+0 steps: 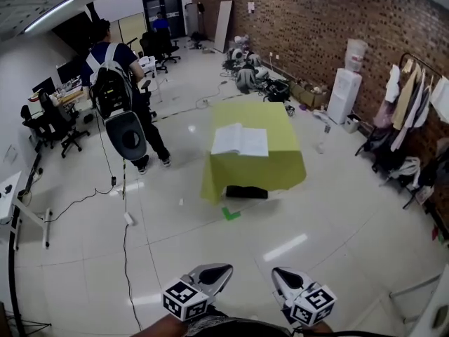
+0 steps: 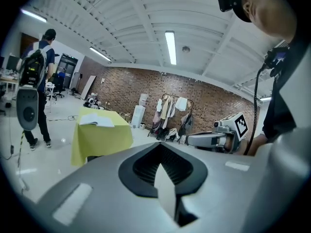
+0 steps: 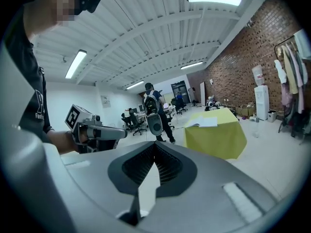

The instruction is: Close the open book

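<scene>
An open white book lies flat on a table under a yellow-green cloth, in the middle of the room and well ahead of me. It also shows small in the left gripper view as the book and in the right gripper view as the book. My left gripper and right gripper sit side by side at the bottom of the head view, far short of the table. Both are shut and hold nothing. The left gripper and the right gripper point toward the table.
A person with a backpack stands left of the table, with a round black object hanging behind. Cables trail over the floor. Office chairs stand left; a water dispenser and clothes rack line the brick wall.
</scene>
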